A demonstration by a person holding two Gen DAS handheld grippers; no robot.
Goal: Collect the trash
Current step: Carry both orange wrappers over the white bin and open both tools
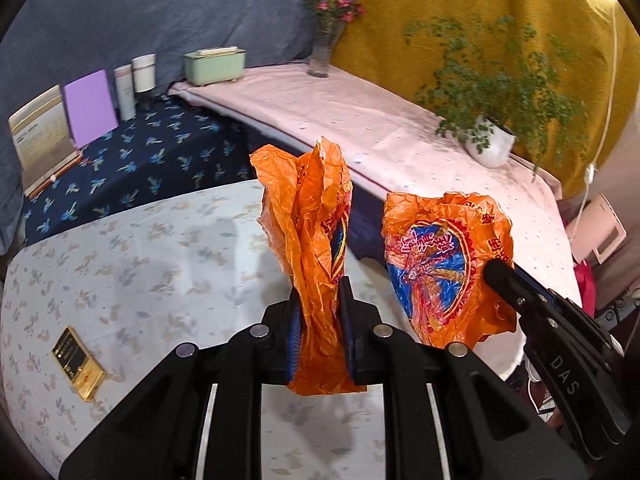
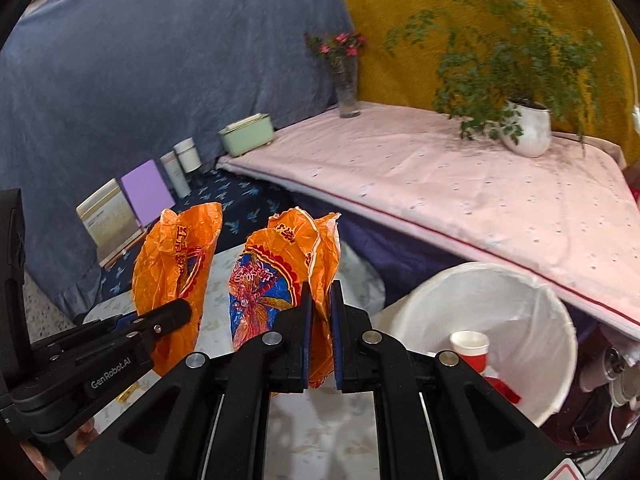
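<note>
Left gripper (image 1: 320,300) clenched on one crumpled orange wrapper (image 1: 312,240), right gripper (image 2: 320,300) clenched on a second orange wrapper with a blue and red print (image 2: 276,276); I hold both up off the floral tablecloth (image 1: 140,260), side by side and just apart. Near right, beside the table, stands my white-lined bin (image 2: 520,300) with a red and white paper cup (image 2: 472,348) already inside. Far side: a potted plant (image 2: 524,128) and flower vase (image 2: 348,92) on pink cloth, a gold box (image 1: 78,358) lying near left on the table.
</note>
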